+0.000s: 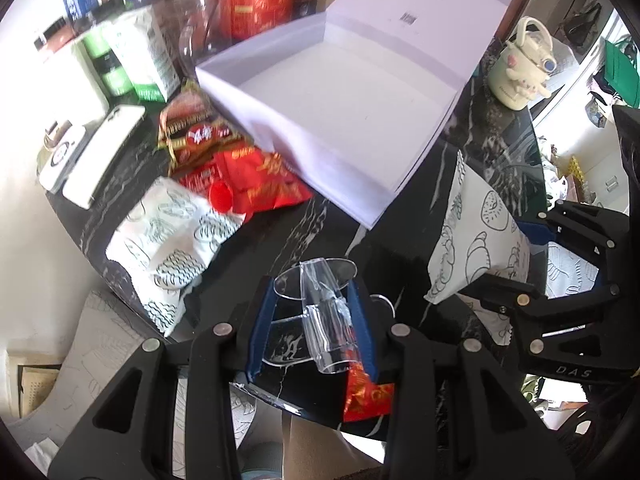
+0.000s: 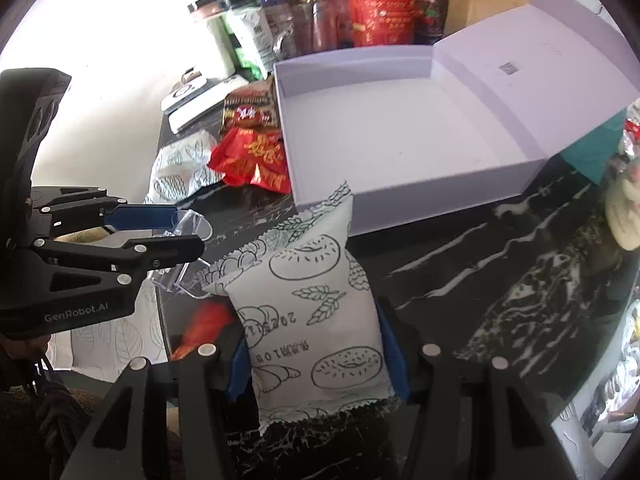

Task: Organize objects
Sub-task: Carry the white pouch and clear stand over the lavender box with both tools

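Observation:
My left gripper (image 1: 314, 292) is shut on a clear acrylic stand (image 1: 324, 320), held just above the black marble table (image 1: 320, 224). From the right wrist view the left gripper (image 2: 188, 228) shows at the left with the stand (image 2: 172, 276) sticking out of it. My right gripper (image 2: 312, 328) is shut on a white snack packet (image 2: 316, 288) printed with doughnuts, pads pressing both sides. That packet (image 1: 476, 232) and the right gripper (image 1: 516, 260) appear at the right of the left wrist view. An open white box (image 1: 320, 168) (image 2: 400, 208) lies behind, with nothing inside.
A second white packet (image 1: 168, 240) and red snack packets (image 1: 260, 180) lie left of the box. A red packet (image 1: 364, 392) lies below the left gripper. A red canister (image 2: 380, 12) and jars stand at the back. A cream mug (image 1: 520, 68) stands right of the box.

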`<state>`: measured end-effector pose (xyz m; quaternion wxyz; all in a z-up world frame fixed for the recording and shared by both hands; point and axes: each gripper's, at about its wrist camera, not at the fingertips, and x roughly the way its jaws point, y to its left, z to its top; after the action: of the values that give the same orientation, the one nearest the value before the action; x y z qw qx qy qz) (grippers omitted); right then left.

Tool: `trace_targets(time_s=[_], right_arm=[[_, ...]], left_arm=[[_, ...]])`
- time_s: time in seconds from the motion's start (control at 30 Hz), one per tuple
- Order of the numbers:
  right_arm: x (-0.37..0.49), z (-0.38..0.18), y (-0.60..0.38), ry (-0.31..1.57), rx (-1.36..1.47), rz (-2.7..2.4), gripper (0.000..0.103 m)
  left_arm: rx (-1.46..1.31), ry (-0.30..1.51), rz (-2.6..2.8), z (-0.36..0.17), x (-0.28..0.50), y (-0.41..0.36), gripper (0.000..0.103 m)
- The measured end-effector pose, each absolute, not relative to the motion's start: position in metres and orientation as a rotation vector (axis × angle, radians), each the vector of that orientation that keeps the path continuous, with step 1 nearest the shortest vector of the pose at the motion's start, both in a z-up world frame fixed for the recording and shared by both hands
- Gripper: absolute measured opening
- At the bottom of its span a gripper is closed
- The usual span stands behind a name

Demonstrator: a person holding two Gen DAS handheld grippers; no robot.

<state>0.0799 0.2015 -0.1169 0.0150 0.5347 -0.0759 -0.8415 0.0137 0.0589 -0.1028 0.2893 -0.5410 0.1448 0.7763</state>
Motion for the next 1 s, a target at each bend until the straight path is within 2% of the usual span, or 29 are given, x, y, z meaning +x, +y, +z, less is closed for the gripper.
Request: trace_targets(time_s=[0.47,1.0], right_arm=[[0.103,-0.066,0.213,-0.226,1.606,-2.687,0.056],[0.131,-0.02,0.226,-0.083,1.482,-2.676,0.056]], left_arm=[[-1.332,0.409,2.114,-0.049,0.023,0.084,0.036],[-1.304,0.334,2.23,-0.013,0.058,0.103,0.036]])
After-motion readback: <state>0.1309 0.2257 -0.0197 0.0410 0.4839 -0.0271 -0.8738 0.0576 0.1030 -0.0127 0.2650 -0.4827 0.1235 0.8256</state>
